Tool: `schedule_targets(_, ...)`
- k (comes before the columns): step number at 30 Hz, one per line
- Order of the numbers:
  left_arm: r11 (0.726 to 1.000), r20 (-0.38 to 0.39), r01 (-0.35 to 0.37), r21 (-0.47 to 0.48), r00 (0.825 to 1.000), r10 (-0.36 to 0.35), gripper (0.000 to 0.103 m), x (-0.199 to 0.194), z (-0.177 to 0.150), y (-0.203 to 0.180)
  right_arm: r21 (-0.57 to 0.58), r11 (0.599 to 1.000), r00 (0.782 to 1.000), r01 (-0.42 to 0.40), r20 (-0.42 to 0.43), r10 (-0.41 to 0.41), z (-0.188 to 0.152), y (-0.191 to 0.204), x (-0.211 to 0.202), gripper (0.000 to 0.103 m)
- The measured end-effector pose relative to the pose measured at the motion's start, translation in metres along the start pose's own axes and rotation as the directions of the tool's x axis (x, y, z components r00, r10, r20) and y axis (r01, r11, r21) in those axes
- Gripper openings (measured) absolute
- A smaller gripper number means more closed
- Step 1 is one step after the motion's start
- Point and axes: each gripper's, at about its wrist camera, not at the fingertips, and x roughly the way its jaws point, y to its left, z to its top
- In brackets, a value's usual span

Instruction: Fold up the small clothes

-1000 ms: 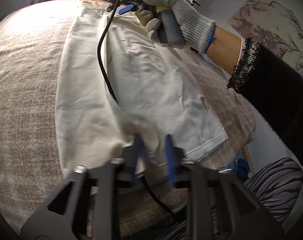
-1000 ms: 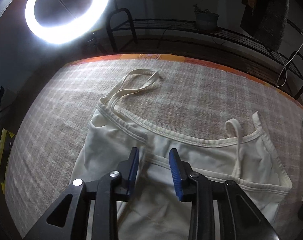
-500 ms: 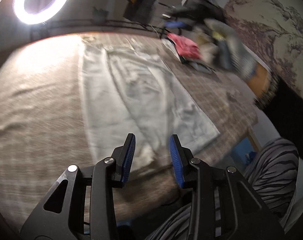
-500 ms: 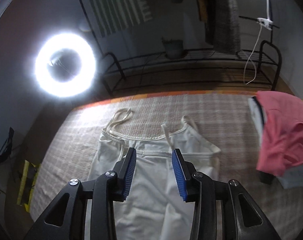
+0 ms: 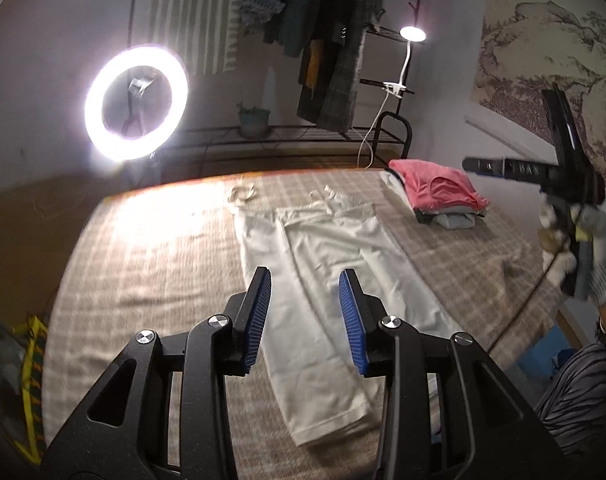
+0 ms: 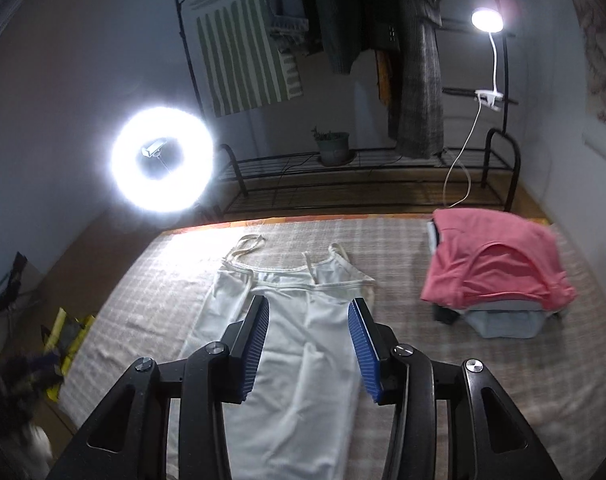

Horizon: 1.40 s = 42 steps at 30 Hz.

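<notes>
Both sides folded in, the white camisole point(image 6: 303, 360) lies as a long strip on the checked surface point(image 6: 423, 380). Left hand-held gripper point(image 5: 305, 316) and right hand-held gripper point(image 6: 309, 344) hover spread, empty. Next, probably: pinch the hem, fold toward the straps.

White strappy camisole point(image 6: 303, 344) lies flat on checked table point(image 6: 443, 360), folded lengthwise into narrow strip, straps at far end; pink-topped folded clothes stack point(image 6: 499, 272) well apart, right.

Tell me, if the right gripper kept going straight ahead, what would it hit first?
Probably the white top: the open right gripper points down at its middle, above the table. Depth is unclear.
</notes>
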Motion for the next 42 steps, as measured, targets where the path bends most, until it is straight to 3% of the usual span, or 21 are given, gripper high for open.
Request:
schedule_targets(6,0.997,0.012,0.061,0.047,0.998,-0.061,0.035,0.013,0.016,-0.047,0.099,0.995,0.999,-0.034,0.023,0.031,-0.006,-0.030,-0.020,0.043)
schedule_targets(12,0.987,-0.091,0.146,0.060,0.986,-0.141,0.035,0.060,-0.026,-0.100,0.190,0.981,0.999,-0.041,0.019,0.039,-0.021,-0.064,-0.002,0.034)
schedule_targets(18,0.977,-0.233,0.164,0.138,0.964,-0.129,0.035,0.117,-0.078,-0.148,0.258,0.959,0.992,-0.119,-0.006,0.125,-0.038,-0.105,0.031,0.033)
schedule_targets(25,0.938,-0.300,0.307,0.160,0.921,-0.250,0.035,0.141,-0.105,-0.203,0.286,0.945,0.983,-0.160,-0.037,0.178,-0.041,-0.124,0.074,0.033)
schedule_targets(28,0.929,-0.324,0.331,0.166,0.908,-0.265,0.042,0.147,-0.115,-0.217,0.262,0.953,0.980,-0.152,-0.087,0.180,-0.041,-0.123,0.101,0.036)
schedule_targets(37,0.947,-0.344,0.303,0.110,0.905,-0.250,0.043,0.164,-0.131,-0.221,0.219,0.972,0.971,-0.090,-0.196,0.134,-0.028,-0.125,0.190,0.041)
schedule_targets(42,0.949,-0.319,0.284,0.139,0.920,-0.229,0.043,0.162,-0.136,-0.229,0.163,0.984,0.962,-0.072,-0.249,0.111,-0.019,-0.117,0.227,0.041)
